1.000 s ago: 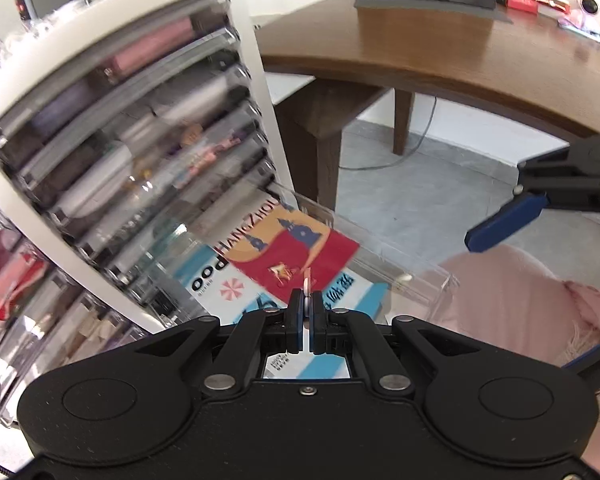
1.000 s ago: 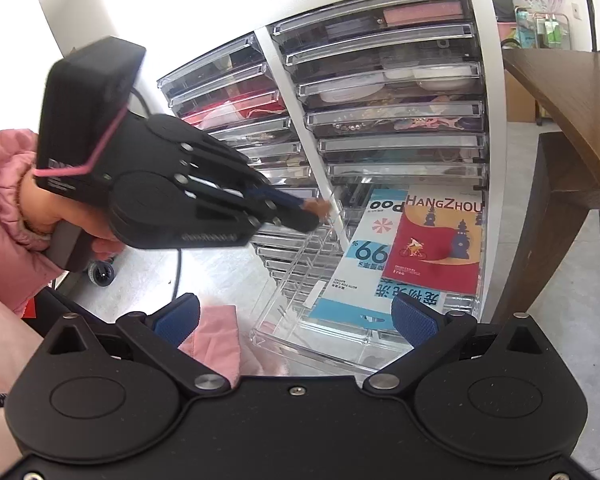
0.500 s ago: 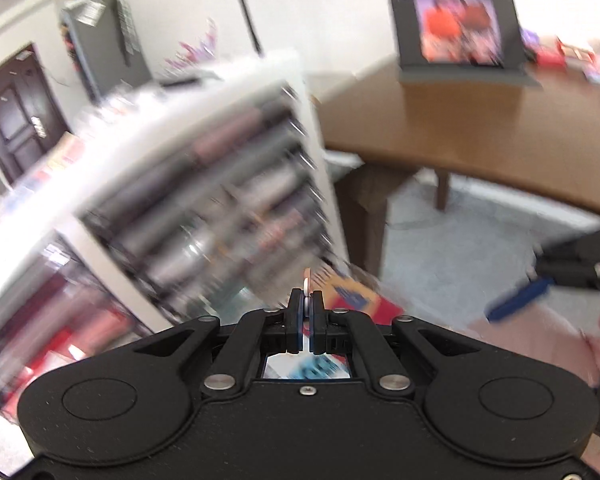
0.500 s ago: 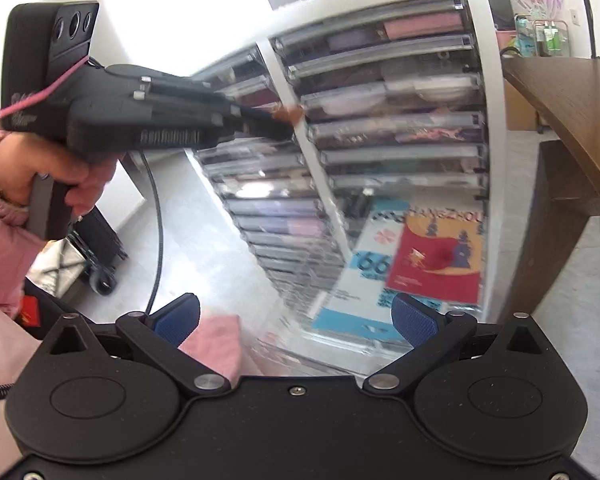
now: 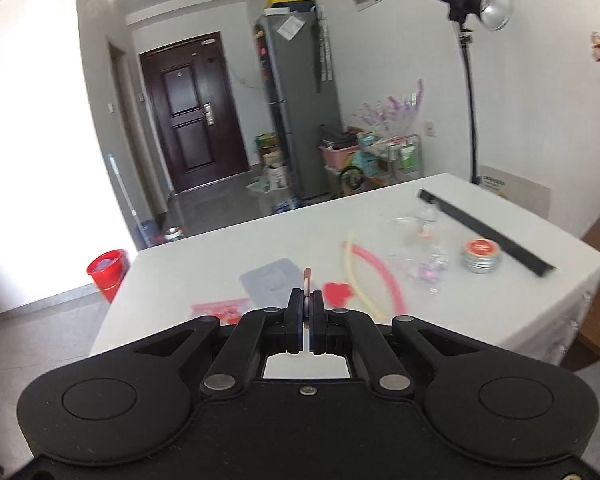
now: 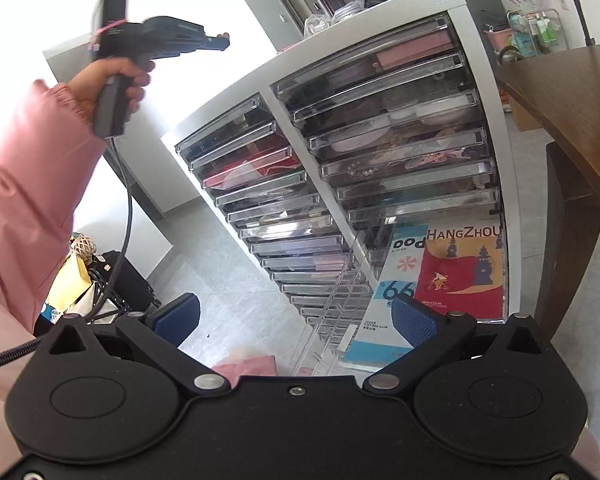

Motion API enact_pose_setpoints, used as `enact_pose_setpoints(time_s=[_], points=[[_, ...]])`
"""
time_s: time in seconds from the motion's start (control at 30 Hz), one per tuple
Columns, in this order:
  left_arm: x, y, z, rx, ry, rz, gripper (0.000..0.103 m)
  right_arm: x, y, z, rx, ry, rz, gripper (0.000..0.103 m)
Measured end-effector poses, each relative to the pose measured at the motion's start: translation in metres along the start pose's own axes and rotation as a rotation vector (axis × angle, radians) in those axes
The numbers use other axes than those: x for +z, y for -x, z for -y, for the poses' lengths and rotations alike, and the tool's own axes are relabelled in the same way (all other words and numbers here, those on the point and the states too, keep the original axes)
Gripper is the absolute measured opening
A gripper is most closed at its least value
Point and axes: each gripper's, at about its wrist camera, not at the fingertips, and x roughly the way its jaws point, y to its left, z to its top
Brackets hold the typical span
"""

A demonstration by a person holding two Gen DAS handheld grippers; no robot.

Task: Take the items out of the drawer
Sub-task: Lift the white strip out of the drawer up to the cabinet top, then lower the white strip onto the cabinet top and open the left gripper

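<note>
drawer (image 6: 380,312): clear glossy plastic | desk (image 6: 572,96): wood | tin (image 5: 481,255): metal

Two grippers show: the left gripper (image 5: 308,305), pinching one thin flat item (image 5: 307,280), and the right gripper (image 6: 296,316), spread wide. One white cabinet (image 6: 480,40) holds two columns of clear drawers; their exact number is hard to tell. One drawer (image 6: 340,300) stands pulled out with two printed sheets (image 6: 460,276) inside. On the cabinet top (image 5: 220,264) lie one round tin (image 5: 481,255), one black bar (image 5: 488,232) and two curved strips (image 5: 374,276).
</note>
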Motion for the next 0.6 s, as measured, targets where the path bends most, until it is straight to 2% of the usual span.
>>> enact_pose_setpoints(time_s=[0.07,0.17,0.3,0.5,0.57,0.6], points=[[0.002,-0.023,-0.011,0.036,0.047,-0.042,0.003,0.0,0.0,0.001,-0.003,-0.004,0.002,0.103],[0.003,-0.043,-0.015,0.098,0.044,-0.08,0.003,0.001,-0.001,0.003,-0.008,-0.011,0.005,0.103],[0.003,-0.047,-0.017,0.15,0.017,-0.105,0.003,0.001,-0.002,0.005,-0.014,-0.019,0.01,0.103],[-0.002,-0.048,-0.017,0.173,-0.014,-0.161,0.006,0.002,-0.004,0.009,-0.024,-0.032,0.016,0.103],[-0.001,-0.046,-0.017,0.169,-0.002,-0.156,0.021,0.003,-0.004,0.01,-0.027,-0.036,0.018,0.103],[0.0,-0.045,-0.015,0.17,0.006,-0.141,0.046,0.003,-0.004,0.011,-0.028,-0.038,0.019,0.103]])
